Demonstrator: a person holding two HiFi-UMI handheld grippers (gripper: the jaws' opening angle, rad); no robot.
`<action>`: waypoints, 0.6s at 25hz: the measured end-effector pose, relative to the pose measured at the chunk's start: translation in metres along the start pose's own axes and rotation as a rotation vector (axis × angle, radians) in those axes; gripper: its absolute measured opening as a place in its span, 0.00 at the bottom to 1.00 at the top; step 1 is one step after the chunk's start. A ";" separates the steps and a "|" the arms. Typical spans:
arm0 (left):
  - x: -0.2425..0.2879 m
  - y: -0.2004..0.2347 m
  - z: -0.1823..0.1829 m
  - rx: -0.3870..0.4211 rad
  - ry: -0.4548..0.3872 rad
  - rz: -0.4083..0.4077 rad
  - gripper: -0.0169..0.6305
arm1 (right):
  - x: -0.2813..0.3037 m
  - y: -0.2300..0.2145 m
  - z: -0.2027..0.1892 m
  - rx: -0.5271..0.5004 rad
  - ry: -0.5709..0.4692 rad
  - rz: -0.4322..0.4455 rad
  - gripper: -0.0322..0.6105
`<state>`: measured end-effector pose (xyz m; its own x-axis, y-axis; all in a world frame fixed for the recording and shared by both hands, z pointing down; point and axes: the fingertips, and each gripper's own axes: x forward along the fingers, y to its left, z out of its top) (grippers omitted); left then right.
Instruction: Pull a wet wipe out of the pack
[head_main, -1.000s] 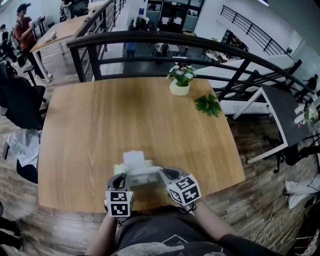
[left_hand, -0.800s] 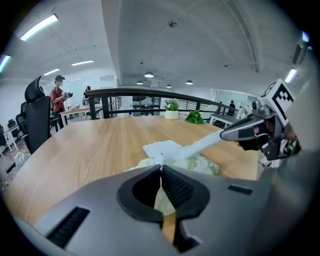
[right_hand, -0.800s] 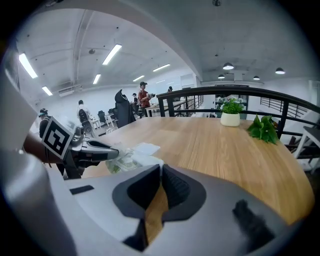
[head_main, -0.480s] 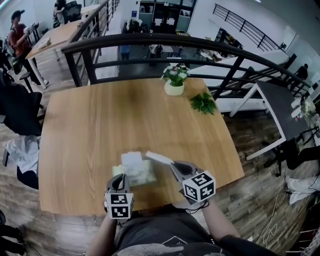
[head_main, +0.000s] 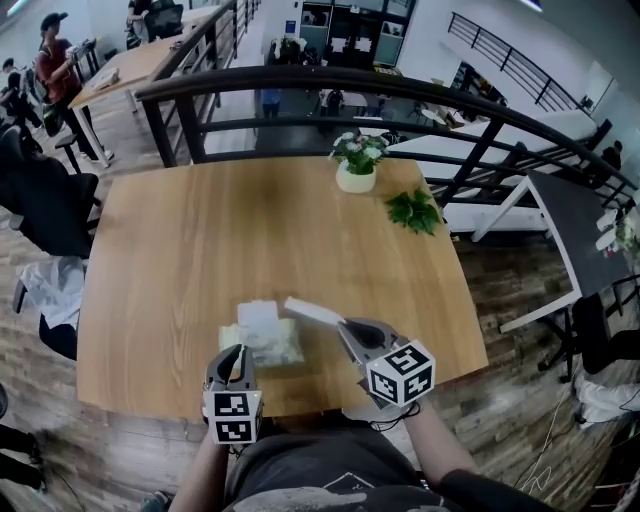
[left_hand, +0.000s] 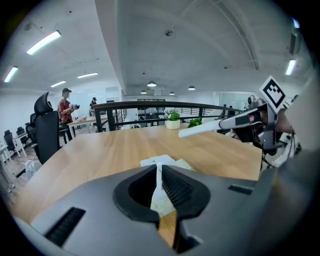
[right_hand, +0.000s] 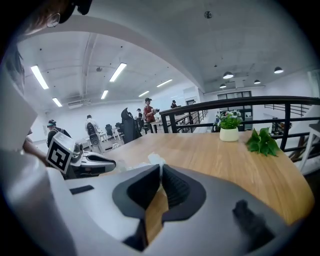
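By the near edge of the table (head_main: 150, 385), the left gripper (head_main: 235, 353) is closed with nothing in it. Just past it lies the pack (head_main: 265, 342). The right gripper (head_main: 344, 326) pinches one end of the wipe (head_main: 313, 312), which is probably soft, light and slippery. Farther on, there is lots of room before the pot (head_main: 358, 178).

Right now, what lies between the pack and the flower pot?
Only bare table from pack to pot, as the head view shows; the wipe in the right hand-held gripper is off to the side.
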<state>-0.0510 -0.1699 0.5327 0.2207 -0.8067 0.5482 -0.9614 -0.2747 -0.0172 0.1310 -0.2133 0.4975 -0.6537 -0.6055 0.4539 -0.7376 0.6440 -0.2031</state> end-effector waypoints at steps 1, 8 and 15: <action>-0.002 -0.002 0.003 0.001 -0.008 0.009 0.06 | 0.000 -0.001 0.002 -0.003 -0.006 0.013 0.10; -0.016 -0.017 0.025 -0.034 -0.080 0.031 0.34 | -0.006 0.000 0.012 -0.027 -0.027 0.105 0.10; -0.024 -0.021 0.047 -0.079 -0.136 0.106 0.38 | -0.009 -0.010 0.027 -0.048 -0.045 0.168 0.10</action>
<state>-0.0289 -0.1689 0.4807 0.1329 -0.8938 0.4284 -0.9891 -0.1471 -0.0002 0.1395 -0.2265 0.4722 -0.7746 -0.5072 0.3779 -0.6093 0.7588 -0.2304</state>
